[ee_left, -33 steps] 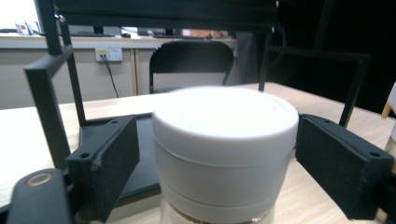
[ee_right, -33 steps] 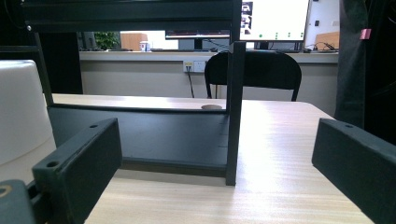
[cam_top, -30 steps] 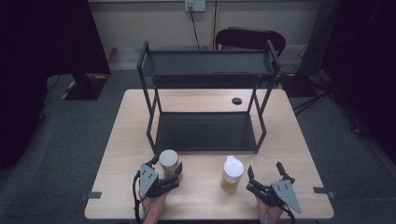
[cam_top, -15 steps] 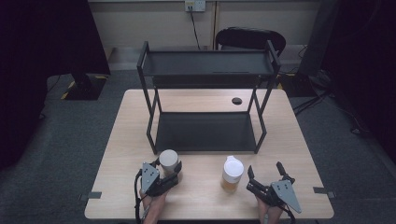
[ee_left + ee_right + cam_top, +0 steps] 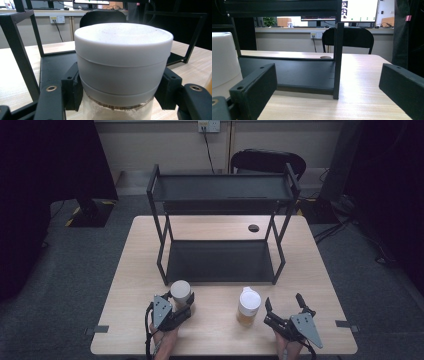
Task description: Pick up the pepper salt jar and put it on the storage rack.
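Observation:
A jar with a white lid (image 5: pixel 180 290) stands near the table's front left, just before the black rack. My left gripper (image 5: pixel 183 303) has just been closing around it, and it is now shut on the jar. In the left gripper view the pads (image 5: pixel 74 87) press both sides of the jar (image 5: pixel 122 62) just under the lid. A second jar (image 5: pixel 248 306), white-lidded with amber contents, stands to the right. My right gripper (image 5: pixel 283 301) sits open right of that jar with nothing between its fingers. The right gripper view has this jar (image 5: pixel 223 62) at its left edge, outside the open gripper (image 5: pixel 327 82).
A black two-level rack (image 5: pixel 220 187) fills the middle of the wooden table (image 5: pixel 320 270), its front post (image 5: pixel 337 50) close ahead of the right gripper. A small dark disc (image 5: pixel 253 228) lies behind the rack. A black chair (image 5: pixel 267 162) stands beyond the table.
The left gripper's jaws have drawn in against the white-lidded jar. Neither hand nor either jar has shifted.

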`<action>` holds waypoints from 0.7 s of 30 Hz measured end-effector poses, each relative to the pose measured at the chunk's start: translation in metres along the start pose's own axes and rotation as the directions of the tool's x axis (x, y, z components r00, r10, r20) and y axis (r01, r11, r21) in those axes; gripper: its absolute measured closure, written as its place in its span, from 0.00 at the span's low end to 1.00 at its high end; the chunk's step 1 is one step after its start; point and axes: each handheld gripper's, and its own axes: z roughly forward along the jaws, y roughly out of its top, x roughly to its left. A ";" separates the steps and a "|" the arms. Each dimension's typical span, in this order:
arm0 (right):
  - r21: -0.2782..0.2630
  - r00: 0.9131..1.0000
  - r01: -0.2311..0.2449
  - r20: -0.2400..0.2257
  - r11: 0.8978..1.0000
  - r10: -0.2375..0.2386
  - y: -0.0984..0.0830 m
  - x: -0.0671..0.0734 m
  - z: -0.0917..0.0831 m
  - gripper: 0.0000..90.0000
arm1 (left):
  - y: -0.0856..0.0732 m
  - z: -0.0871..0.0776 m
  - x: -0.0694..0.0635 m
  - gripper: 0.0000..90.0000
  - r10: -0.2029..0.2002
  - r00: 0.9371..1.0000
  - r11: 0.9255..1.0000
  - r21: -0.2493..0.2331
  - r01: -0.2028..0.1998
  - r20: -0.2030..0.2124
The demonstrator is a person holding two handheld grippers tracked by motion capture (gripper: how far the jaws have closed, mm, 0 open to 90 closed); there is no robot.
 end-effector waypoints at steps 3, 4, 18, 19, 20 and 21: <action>0.000 1.000 0.000 -0.001 1.000 0.000 0.000 0.000 0.000 0.00 | 0.001 -0.001 -0.001 0.40 -0.002 1.000 1.000 0.004 0.002 -0.003; 0.000 1.000 0.000 -0.001 1.000 0.000 0.000 0.000 0.000 0.00 | 0.002 -0.001 -0.001 0.40 -0.002 1.000 1.000 0.006 0.002 -0.002; 0.000 1.000 0.000 0.000 1.000 0.000 0.000 0.000 0.000 0.00 | 0.007 -0.008 0.002 0.40 -0.006 1.000 1.000 -0.015 0.006 0.011; 0.000 1.000 0.000 0.000 1.000 0.000 0.000 0.000 0.000 0.00 | 0.007 -0.008 0.002 0.40 -0.008 1.000 1.000 -0.015 0.009 0.014; 0.000 1.000 0.000 0.000 1.000 0.000 0.000 0.000 0.000 0.00 | 0.009 -0.007 0.003 0.40 -0.003 1.000 1.000 -0.009 0.003 0.014; 0.000 1.000 0.000 0.000 1.000 0.000 0.000 0.000 0.000 0.00 | 0.010 -0.007 0.002 0.40 0.005 1.000 1.000 -0.008 -0.005 0.012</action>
